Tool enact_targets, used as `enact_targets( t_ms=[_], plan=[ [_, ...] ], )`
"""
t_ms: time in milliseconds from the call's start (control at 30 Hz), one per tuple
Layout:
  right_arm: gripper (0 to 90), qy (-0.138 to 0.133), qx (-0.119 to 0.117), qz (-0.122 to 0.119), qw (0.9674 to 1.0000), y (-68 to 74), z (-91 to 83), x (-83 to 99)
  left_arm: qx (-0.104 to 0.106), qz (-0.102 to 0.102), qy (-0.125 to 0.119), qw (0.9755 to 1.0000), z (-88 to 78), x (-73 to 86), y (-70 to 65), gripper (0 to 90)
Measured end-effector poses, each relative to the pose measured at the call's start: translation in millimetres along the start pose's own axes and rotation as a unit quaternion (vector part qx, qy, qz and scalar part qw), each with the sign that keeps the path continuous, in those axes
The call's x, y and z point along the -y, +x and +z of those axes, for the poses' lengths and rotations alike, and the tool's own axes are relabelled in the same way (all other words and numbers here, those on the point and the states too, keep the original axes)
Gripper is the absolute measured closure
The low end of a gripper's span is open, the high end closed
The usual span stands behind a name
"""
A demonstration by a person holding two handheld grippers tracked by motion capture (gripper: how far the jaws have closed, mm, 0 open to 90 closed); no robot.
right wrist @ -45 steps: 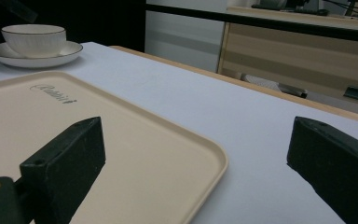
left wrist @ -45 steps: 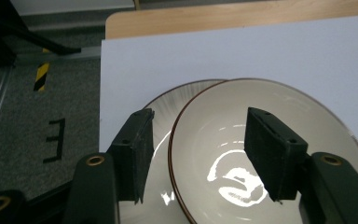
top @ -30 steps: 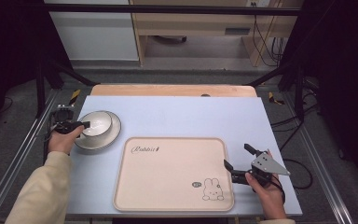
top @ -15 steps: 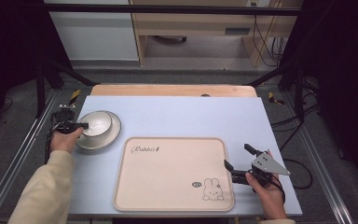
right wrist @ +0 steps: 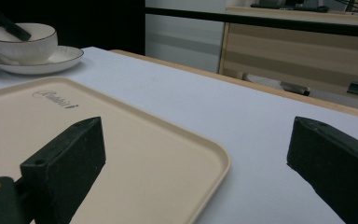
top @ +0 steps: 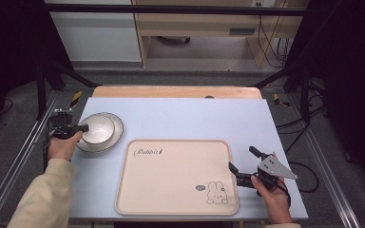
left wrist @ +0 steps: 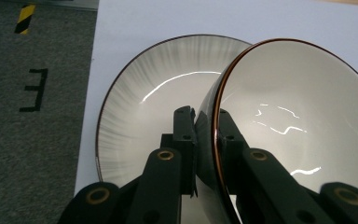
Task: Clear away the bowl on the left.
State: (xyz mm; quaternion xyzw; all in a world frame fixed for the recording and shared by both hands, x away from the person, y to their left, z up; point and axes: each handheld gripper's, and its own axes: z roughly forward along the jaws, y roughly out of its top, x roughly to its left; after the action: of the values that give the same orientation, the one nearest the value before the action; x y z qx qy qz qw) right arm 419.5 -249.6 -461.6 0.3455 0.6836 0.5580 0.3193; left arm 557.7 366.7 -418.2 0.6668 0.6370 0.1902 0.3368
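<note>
The bowl (top: 98,129) sits on a plate (top: 116,134) at the left side of the counter (top: 180,116) in the high view, with the left tool (top: 78,128) reaching its near-left rim from the person's left hand (top: 62,146). A beige tray (top: 171,185) with a small rabbit drawing lies in front of the person, well apart from the bowl. At the tray's right edge the right tool (top: 241,160) rests low, with its jaws spread and nothing in them.

In the left gripper view, the left tool (left wrist: 207,123) has its jaws pressed onto the bowl's (left wrist: 298,121) wall, one pad outside on the dark glaze and one inside, the brown rim running between them. They have just been closing onto it. The bowl appears tilted against the plate (left wrist: 144,102), though whether it has left the plate cannot be told.

In the right gripper view, the right tool (right wrist: 196,149) stands wide open over the tray's (right wrist: 135,154) corner. Far off at upper left the bowl (right wrist: 23,44) rests on the plate (right wrist: 56,58), the other tool's jaw across its rim.

The step in hand looks like the pinch on the bowl, now made. The next move probably calls for a straight lift clear of the plate and a level carry toward the tray, keeping the thin rim from slipping.

Count: one bowl, one plate, one tray, two tools.
</note>
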Motion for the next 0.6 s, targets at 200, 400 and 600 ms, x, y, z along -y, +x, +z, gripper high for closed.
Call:
enact_targets(
  t_ms=[200, 400, 600],
  plan=[
    [4.5, -0.003, 0.003, -0.005, 1.0, 4.6, -2.6, -1.3, 0.023, 0.018, -0.017, 0.9994, -19.1, 4.8, -13.3, 81.7],
    [4.5, 0.007, -0.001, -0.013, 0.9999, 9.5, 1.7, -0.4, 0.053, 0.015, -0.039, 0.9977, -31.1, 14.3, -18.7, 81.8],
    [4.6, 0.005, 0.002, -0.014, 0.9999, 8.3, 0.3, -0.3, 0.062, 0.026, -0.036, 0.9971, -33.8, 19.3, -27.2, 81.7]
  ],
)
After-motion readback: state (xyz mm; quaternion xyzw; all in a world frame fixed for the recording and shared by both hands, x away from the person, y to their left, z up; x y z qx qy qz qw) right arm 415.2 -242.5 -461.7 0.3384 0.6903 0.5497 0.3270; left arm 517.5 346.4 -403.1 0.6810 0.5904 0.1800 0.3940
